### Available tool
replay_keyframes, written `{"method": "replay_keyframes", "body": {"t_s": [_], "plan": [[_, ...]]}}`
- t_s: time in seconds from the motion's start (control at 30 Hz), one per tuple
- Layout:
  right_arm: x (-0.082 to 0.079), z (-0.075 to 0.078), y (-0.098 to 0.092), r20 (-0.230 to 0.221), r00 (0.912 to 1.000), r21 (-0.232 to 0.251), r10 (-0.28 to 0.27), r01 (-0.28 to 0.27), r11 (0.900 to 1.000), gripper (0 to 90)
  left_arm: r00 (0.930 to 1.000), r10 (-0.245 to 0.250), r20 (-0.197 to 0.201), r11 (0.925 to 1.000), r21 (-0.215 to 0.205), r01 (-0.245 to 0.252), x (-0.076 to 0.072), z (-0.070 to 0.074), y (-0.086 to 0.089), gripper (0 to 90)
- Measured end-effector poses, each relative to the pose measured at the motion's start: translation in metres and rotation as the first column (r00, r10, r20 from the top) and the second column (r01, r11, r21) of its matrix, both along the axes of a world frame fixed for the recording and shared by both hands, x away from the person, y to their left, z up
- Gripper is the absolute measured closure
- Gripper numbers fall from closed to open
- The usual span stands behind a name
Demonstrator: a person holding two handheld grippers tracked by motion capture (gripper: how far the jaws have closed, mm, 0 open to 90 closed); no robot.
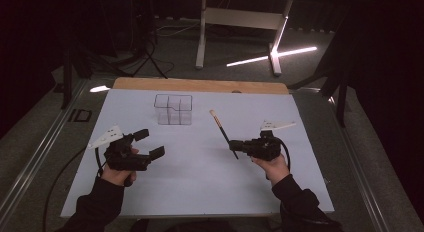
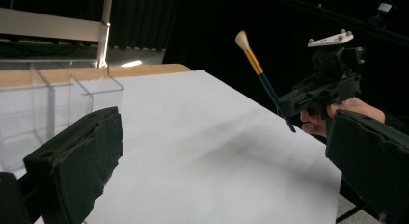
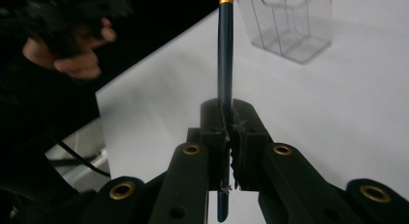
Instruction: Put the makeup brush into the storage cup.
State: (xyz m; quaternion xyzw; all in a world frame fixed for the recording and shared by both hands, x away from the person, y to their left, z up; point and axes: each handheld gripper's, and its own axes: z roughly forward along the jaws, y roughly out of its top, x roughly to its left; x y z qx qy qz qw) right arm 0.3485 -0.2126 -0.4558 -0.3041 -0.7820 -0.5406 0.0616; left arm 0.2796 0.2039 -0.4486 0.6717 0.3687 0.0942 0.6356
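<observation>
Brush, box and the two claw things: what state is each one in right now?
Brush: clamped by its dark handle, lifted off the table, bristle end up and tilted away.
Right gripper: shut on the brush.
Left gripper: open, nothing between its jaws.
Clear box: upright on the white table, its compartments look empty.

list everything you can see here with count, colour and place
brush: 1, dark blue handle, gold ferrule, pale tip, clamped in the right hand-held gripper, tip up
clear box: 1, see-through, divided into compartments, far middle of the sheet
sheet: 1, white, covers the table
table: 1, wood edge at the far side
desk frame: 1, white, on the floor behind
left hand-held gripper: 1, black, jaws apart, near left
right hand-held gripper: 1, black, shut on the brush, near right
</observation>
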Motion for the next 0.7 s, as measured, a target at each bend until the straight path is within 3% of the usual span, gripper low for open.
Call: {"method": "replay_keyframes", "body": {"t_s": [0.03, 0.23, 0.27, 0.7], "plan": [[0.0, 0.001, 0.001, 0.03, 0.9996, 0.007, 0.001, -0.001, 1.0, 84.7, 1.0, -0.005, 0.005, 1.0, -0.001, 0.005, 0.002, 0.0, -0.003, 0.0], [-0.002, 0.001, 0.002, 0.068, 0.9976, 0.027, 0.012, -0.014, 1.0, 84.7, 0.9965, -0.083, 0.01, 0.9964, -0.019, 0.083, 0.016, -0.003, -0.021, 0.0], [-0.003, 0.001, 0.003, 0.094, 0.9954, 0.027, 0.02, -0.023, 0.999, 84.6, 0.9951, -0.099, 0.004, 0.9949, -0.021, 0.099, 0.02, -0.004, -0.025, 0.0], [-0.005, 0.002, 0.007, 0.122, 0.9917, 0.026, 0.04, -0.043, 0.999, 84.7, 0.9815, -0.191, 0.006, 0.9815, -0.001, 0.191, 0.049, -0.005, -0.069, 1.6]]}}
